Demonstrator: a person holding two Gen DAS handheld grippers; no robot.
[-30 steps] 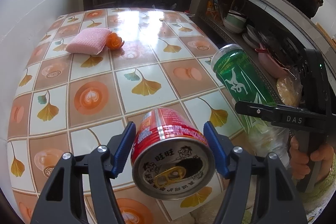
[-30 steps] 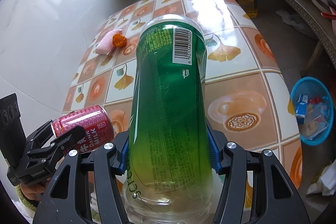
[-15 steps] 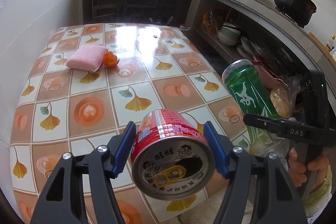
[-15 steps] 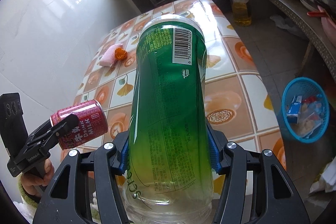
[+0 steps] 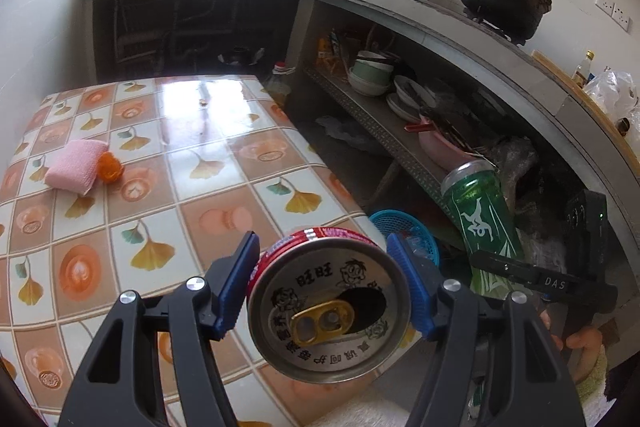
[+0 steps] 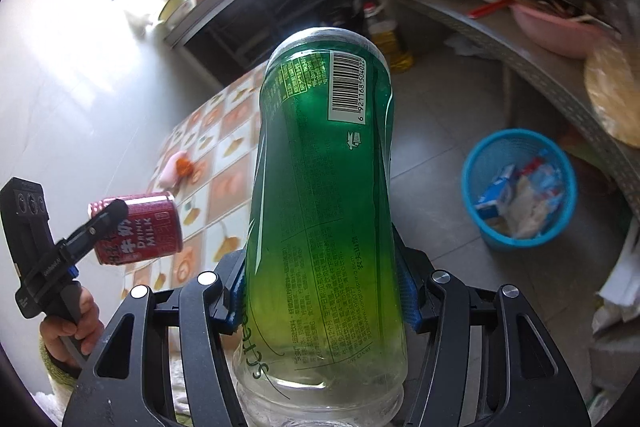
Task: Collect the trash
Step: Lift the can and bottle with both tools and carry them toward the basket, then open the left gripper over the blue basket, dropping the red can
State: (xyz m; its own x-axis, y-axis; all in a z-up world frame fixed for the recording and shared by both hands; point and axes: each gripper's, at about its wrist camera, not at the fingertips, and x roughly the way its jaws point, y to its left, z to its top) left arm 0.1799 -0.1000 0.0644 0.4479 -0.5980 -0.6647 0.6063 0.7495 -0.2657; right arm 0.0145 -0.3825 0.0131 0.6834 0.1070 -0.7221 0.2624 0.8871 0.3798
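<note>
Left gripper [image 5: 328, 283] jaws clamped on red can [image 5: 328, 311], opened top toward camera. Right gripper [image 6: 324, 291] jaws clamped on green bottle [image 6: 320, 195], base pointing away. Blue bin [image 6: 520, 187] ahead-right of right jaws, on floor, trash inside. Table [image 5: 168, 163] ahead-left; pink sponge [image 5: 76, 167] far left.

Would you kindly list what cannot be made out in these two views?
- Green bottle: cap end cut off by the right wrist view's bottom edge.
- Blue basket: contents hidden behind the red can in the left wrist view.
- Pink cloth: blurred in the right wrist view.
</note>
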